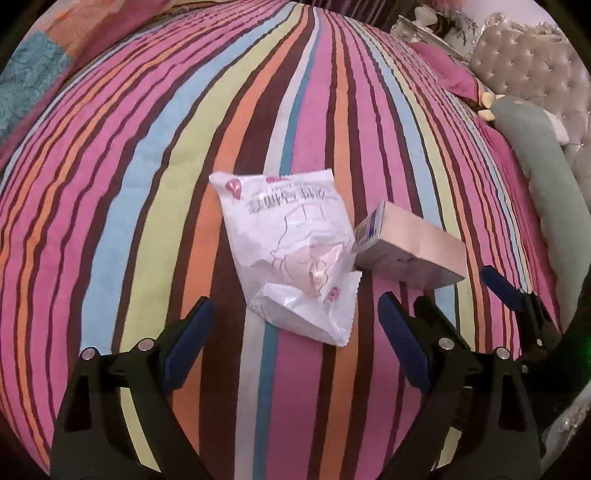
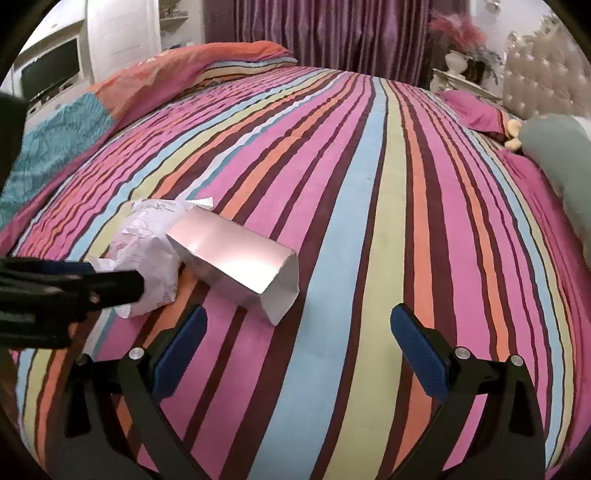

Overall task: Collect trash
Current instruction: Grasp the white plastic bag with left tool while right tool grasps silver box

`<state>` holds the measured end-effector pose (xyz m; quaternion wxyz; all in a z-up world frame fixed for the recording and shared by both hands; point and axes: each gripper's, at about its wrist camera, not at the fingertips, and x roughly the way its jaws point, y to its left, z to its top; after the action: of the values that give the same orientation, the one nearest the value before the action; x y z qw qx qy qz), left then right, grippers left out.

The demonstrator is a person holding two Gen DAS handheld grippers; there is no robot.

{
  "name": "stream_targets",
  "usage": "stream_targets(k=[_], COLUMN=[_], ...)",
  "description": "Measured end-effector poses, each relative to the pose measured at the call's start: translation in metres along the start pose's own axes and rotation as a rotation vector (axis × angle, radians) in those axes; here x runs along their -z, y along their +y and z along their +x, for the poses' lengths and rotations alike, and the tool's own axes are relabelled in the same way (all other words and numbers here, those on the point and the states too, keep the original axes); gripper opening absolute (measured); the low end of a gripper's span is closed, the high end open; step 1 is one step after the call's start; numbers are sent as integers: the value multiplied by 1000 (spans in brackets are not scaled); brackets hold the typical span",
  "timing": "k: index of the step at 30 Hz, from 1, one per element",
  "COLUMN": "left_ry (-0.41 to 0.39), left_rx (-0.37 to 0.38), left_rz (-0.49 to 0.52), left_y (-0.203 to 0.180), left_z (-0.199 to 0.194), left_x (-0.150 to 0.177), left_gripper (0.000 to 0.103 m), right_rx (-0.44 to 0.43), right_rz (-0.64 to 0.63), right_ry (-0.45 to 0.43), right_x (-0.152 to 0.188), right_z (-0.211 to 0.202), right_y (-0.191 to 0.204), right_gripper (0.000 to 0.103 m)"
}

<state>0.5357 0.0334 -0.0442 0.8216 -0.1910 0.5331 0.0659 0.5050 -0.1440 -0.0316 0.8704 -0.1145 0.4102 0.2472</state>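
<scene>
A crumpled white snack wrapper (image 1: 288, 251) with pink print lies on the striped bedspread (image 1: 147, 166). A small silvery cardboard box (image 1: 406, 251) lies against its right side. My left gripper (image 1: 297, 332) hovers open over the wrapper's near end, which reaches in between the blue pads without touching them. In the right wrist view the box (image 2: 236, 258) lies ahead and left of my open right gripper (image 2: 297, 332), which has only bedspread between its fingers. The wrapper (image 2: 147, 243) sits behind the box, partly covered by my left gripper (image 2: 114, 278). One right gripper finger (image 1: 498, 282) shows beyond the box.
A green bolster (image 1: 535, 166) and pink pillows (image 2: 476, 110) lie by the tufted headboard (image 1: 535, 70) on the right. A folded orange and teal quilt (image 2: 74, 125) lies at the far left. Purple curtains (image 2: 332, 33) and a TV cabinet (image 2: 51, 70) stand beyond the bed.
</scene>
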Motion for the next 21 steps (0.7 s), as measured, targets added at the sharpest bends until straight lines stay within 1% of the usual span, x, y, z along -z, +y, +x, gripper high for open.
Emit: stream_targets(k=[4, 8, 11, 15, 18, 19, 20, 21], left_ry=[10, 36, 34, 23, -12, -17, -20, -25], left_rx=[-30, -11, -9, -40, -54, -46, -31, -33], left_rz=[-7, -52, -82, -56, -39, -37, -31, -23], left_y=[-3, -2, -2, -4, 0, 2, 6, 8], left_z=[7, 19, 26, 32, 31, 31, 32, 32], left_x=[-9, -15, -16, -19, -21, -21, -22, -22], left_gripper=[88, 88, 88, 88, 88, 88, 84, 80], right_rx=[-9, -19, -19, -37, -47, -48, -50, -50], right_rz=[-37, -91, -120, -126, -137, -142, -148, -154], right_ry=[2, 4, 10, 12, 14, 15, 14, 12], right_x=[-5, -11, -15, -20, -23, -23, -24, -25], right_z=[5, 10, 14, 19, 24, 25, 26, 27], right_y=[1, 6, 8, 9, 14, 15, 17, 20], right_gripper=[95, 95, 95, 95, 95, 95, 95, 95])
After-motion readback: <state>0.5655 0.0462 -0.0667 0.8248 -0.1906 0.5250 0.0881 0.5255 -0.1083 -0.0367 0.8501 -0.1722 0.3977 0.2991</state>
